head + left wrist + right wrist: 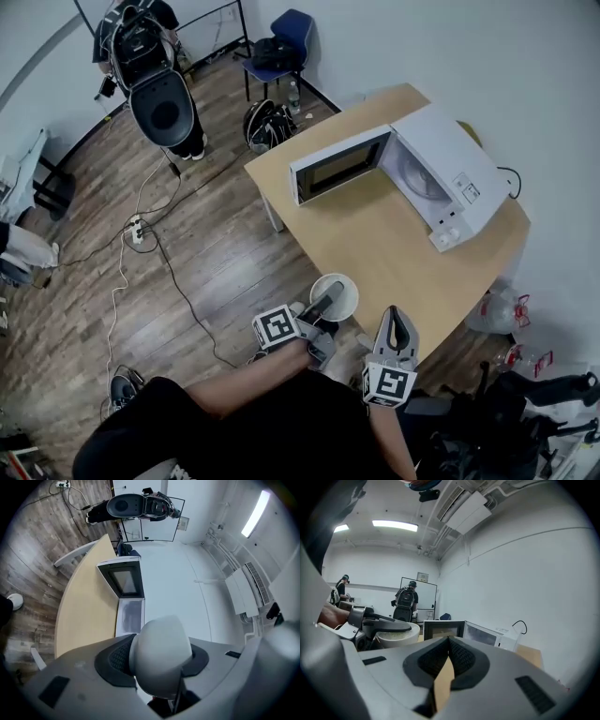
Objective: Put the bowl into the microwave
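Observation:
A white bowl (335, 296) hangs at the near edge of the tan table (375, 234), with my left gripper (328, 302) shut on its rim. In the left gripper view the bowl (161, 656) fills the space between the jaws, its pale underside turned to the camera. The white microwave (431, 173) stands at the table's far side, its door (337, 167) swung wide open to the left and its cavity (412, 176) showing. My right gripper (397, 315) is just right of the bowl with its tips together and nothing in them; here too the right gripper (449, 640) is closed to a point.
A white wall stands close behind the microwave, whose cord (511, 178) runs off the table. A blue chair (281, 42) and a backpack (267, 122) are beyond the table. A person (159, 94) stands on the wooden floor, where cables and a power strip (137, 230) lie. Plastic bottles (506, 309) are at right.

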Demonstrator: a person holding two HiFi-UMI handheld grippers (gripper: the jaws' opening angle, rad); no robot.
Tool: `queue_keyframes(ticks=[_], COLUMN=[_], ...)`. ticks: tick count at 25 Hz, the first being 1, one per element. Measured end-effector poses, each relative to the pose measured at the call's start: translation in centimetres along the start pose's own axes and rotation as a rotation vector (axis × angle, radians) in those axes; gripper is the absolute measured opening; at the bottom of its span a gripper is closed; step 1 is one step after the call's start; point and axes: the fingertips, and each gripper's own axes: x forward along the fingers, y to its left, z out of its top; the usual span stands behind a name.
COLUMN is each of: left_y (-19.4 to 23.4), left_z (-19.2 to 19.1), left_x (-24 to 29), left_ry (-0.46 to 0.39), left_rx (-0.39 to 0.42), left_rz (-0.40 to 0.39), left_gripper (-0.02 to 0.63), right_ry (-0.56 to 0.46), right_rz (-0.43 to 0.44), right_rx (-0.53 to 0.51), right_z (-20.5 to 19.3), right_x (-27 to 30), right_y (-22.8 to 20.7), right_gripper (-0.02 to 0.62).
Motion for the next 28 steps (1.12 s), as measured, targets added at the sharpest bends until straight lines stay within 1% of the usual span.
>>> queue_keyframes(ticks=[5, 8, 12, 15, 20, 25, 28], left_y=[-0.3, 0.4, 1.8, 2.2, 3.6, 5.4, 6.5], left_z=[4.9, 7.1, 9.3, 10.0, 10.1, 9.7, 9.4], left_x=[4.0, 5.8, 8.8, 11.4, 14.5, 17.6, 19.9], left_ry=[0.070, 0.127, 0.199, 0.207, 0.237, 0.259, 0.278], left_rx=[-0.016, -0.009, 0.038, 0.034, 0.053, 0.046, 0.061], left_rz=[-0.029, -0.011, 0.021, 0.015, 0.065, 0.090, 0.104], left_gripper=[0.186, 0.186, 0.186, 0.186, 0.186, 0.186, 0.186], right_ry=[0.023, 0.037, 0.065, 0.086, 0.102, 0.091, 0.079], right_rz=[-0.045, -0.080, -0.132, -0.171, -0.229, -0.239, -0.250], right_rx=[0.015, 0.012, 0.015, 0.025, 0.058, 0.098, 0.116], right_z=[2.3, 3.1, 3.2, 2.9, 2.2, 1.8, 1.6], right_x=[5.9, 8.1, 9.8, 10.2, 10.8, 11.6, 12.5], right_y=[1.1, 1.9, 1.6, 0.1, -1.8, -2.5, -4.1], right_gripper=[0.060, 0.060, 0.060, 0.060, 0.060, 0.060, 0.060])
